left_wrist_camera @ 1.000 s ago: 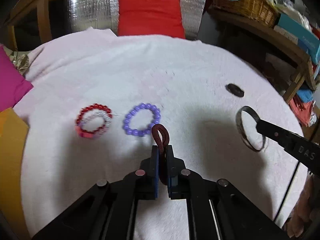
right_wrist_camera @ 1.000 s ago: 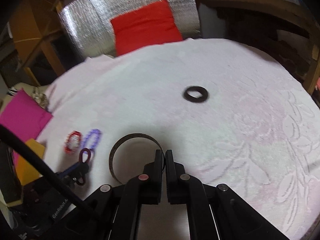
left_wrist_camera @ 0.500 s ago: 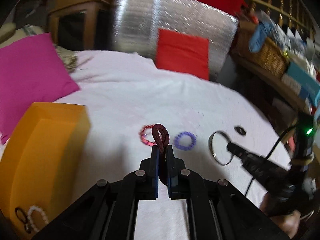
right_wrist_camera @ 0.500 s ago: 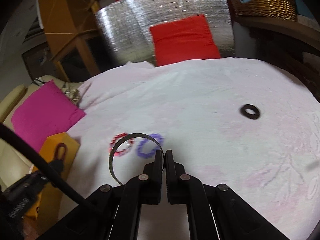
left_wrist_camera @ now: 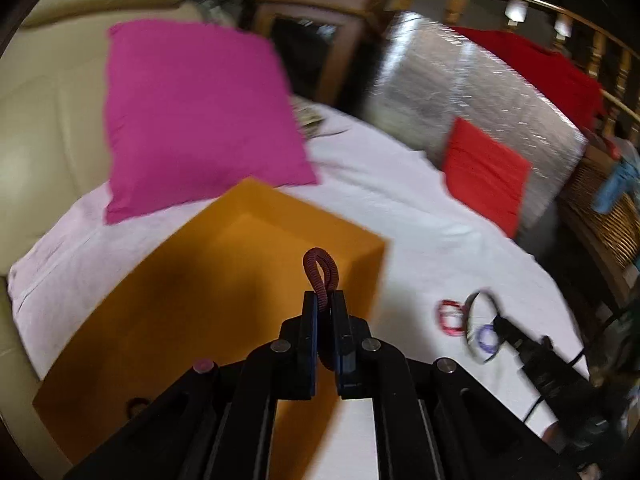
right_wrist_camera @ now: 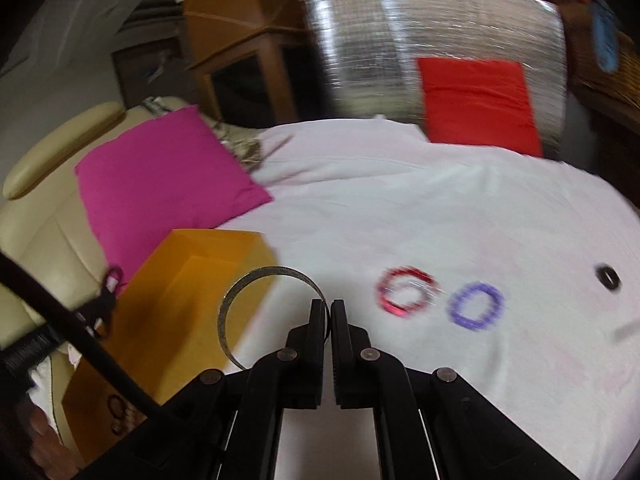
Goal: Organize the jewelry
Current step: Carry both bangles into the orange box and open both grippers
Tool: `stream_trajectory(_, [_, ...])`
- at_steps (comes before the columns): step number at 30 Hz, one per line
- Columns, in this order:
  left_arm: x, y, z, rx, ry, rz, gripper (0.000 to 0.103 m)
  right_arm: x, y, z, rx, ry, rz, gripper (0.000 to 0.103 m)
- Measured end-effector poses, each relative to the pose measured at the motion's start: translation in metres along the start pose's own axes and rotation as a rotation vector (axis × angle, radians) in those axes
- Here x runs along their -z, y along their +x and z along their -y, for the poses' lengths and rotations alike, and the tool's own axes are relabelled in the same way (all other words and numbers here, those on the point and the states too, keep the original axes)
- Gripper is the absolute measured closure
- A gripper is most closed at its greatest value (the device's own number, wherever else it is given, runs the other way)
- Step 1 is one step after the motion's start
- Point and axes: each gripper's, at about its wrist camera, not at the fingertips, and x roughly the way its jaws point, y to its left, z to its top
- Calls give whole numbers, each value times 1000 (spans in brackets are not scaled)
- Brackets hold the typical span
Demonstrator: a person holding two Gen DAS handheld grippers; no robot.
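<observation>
1. The left gripper is clamping a dark red coil band, its loop sticking up past the fingertips, over the open orange box
2. The right gripper is pinching a metal bangle by its rim, jaws closed on it; the ring is hanging out to the left, overlapping the box's near corner
3. A red bracelet and a purple bracelet are lying side by side on the white cloth, with a black ring further right
4. Small dark pieces are lying inside the box, blurred
5. A pink cushion is sitting behind the box
</observation>
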Motion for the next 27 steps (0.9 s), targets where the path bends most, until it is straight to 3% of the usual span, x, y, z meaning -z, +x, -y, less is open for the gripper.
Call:
stream_trajectory(8, [2,31,-66,-103,-112,-81,97,-33,54,-85,-56,-79,-99,99])
stream_trajectory(13, [4,32,-85,-106,-152,-92,97,-38,89,-122,-66,-100,-173,99])
stream_trajectory(18, [1,37,-89,-97,-164,-97,97,-32,109,-136,-46,-102,-212,99])
stream_trajectory(27, [1,40,-99,-155,-190,-109,97,-23,130,-134,-13,-59,-259,94])
